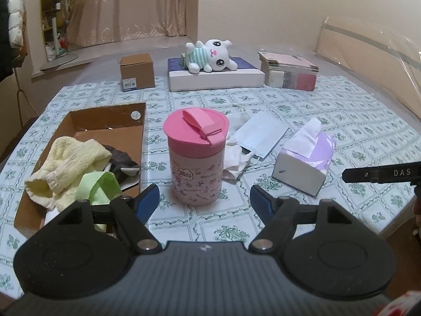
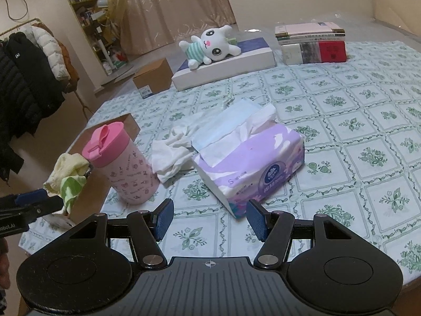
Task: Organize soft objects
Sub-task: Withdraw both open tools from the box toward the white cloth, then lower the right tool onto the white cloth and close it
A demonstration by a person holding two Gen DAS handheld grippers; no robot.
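Observation:
An open cardboard box at the left holds a yellow towel, a green cloth and a dark cloth. A white crumpled cloth and a blue face mask lie behind the pink cup. A purple tissue pack lies right of them. A white plush toy lies on a flat box at the back. My left gripper is open and empty, just in front of the cup. My right gripper is open and empty, just in front of the tissue pack.
A small brown carton stands at the back left, a white flat box in the middle back, and a stack of books at the back right. The table's edge runs along the left and right. Coats hang at the far left.

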